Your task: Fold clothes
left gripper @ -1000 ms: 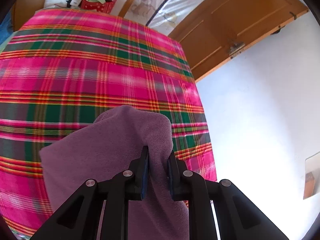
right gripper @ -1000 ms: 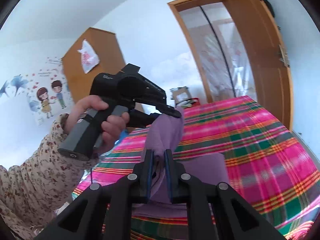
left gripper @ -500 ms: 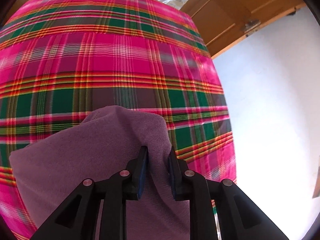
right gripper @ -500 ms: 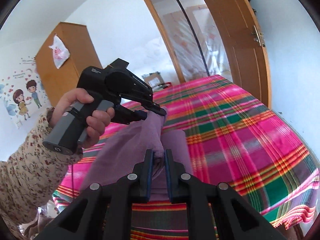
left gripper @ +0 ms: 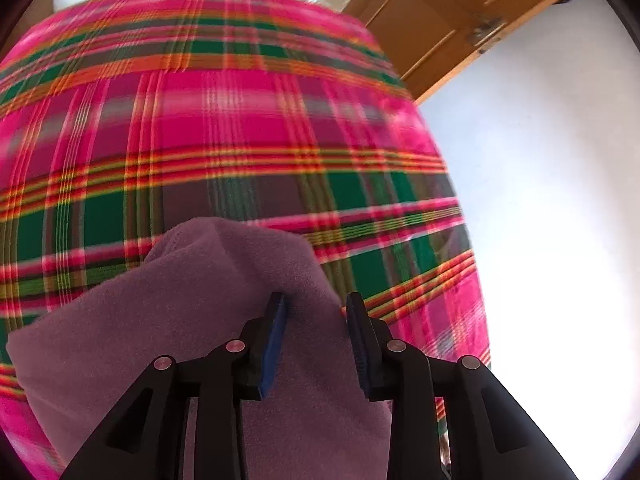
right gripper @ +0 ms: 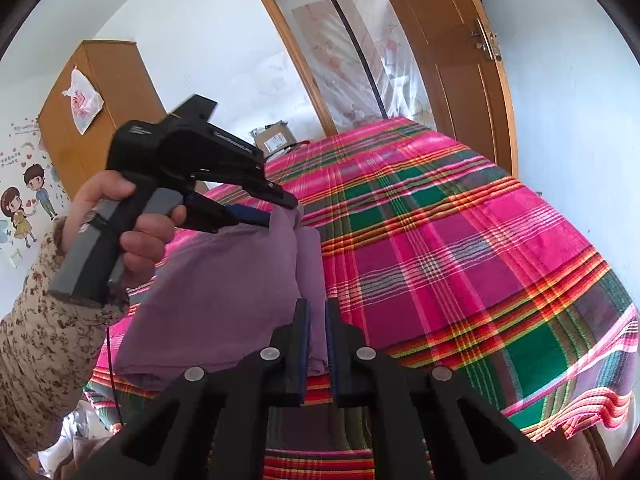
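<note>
Two tongs share one soft purple fleece garment [right gripper: 224,288] above a pink-and-green plaid bedspread [right gripper: 460,248].

The right gripper [right gripper: 316,328] is closing, its blue pads pinching a fabric edge. The left gripper [left gripper: 316,320] is opening; cloth lies between its jaws, the pads apparently letting go. Likely this releases a folded corner onto the bed while the other end stays held. In the right wrist view the garment drapes at 9 o'clock, its long axis running from 6 toward 11 o'clock.
</note>
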`<move>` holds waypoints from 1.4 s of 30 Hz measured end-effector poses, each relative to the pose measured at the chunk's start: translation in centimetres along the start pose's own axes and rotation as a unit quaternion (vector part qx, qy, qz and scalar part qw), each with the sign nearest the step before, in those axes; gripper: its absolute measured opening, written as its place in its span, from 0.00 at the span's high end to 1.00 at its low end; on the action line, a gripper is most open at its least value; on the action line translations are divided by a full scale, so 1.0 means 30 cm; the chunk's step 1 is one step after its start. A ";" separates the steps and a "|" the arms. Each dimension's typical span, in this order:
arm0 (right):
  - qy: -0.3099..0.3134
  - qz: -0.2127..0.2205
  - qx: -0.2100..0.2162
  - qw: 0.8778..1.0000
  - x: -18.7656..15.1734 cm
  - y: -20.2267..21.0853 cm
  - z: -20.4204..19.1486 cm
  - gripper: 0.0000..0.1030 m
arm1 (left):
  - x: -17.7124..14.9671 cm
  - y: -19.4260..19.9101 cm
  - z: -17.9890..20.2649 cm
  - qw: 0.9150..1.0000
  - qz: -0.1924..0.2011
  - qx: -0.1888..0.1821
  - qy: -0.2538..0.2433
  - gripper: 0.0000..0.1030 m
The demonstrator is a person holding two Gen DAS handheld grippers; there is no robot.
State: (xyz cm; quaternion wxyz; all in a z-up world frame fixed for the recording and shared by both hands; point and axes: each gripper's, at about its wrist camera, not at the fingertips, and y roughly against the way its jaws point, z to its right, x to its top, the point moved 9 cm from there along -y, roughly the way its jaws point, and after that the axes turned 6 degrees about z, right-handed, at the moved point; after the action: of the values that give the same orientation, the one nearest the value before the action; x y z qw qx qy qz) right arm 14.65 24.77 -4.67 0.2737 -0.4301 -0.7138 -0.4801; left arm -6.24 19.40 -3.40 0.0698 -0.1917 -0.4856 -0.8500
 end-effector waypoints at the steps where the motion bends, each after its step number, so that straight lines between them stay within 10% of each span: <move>1: -0.008 -0.001 0.001 1.000 0.001 -0.004 0.004 0.91 | 0.003 0.007 0.007 1.000 0.006 -0.006 -0.006 0.66; 13: -0.065 -0.041 0.068 0.995 0.003 -0.053 -0.008 0.66 | -0.032 0.177 -0.045 0.998 0.041 -0.047 0.002 0.65; 17: -0.063 -0.053 0.082 0.993 -0.010 -0.073 -0.027 0.66 | -0.064 0.283 -0.153 0.996 0.071 -0.044 0.030 0.63; 22: -0.050 -0.054 0.082 0.994 -0.009 -0.075 -0.047 0.89 | -0.103 0.379 -0.264 0.991 0.112 -0.042 0.067 0.63; 42: -0.007 -0.075 0.028 0.997 -0.036 -0.077 -0.020 0.83 | -0.344 0.378 -0.467 0.984 0.113 -0.056 0.122 0.60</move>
State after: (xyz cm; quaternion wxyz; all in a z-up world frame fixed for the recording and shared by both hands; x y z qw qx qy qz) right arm 13.14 23.45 -6.35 0.2439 -0.3707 -0.7591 -0.4763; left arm 3.06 0.89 -4.78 0.2138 -0.1436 -0.4005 -0.8793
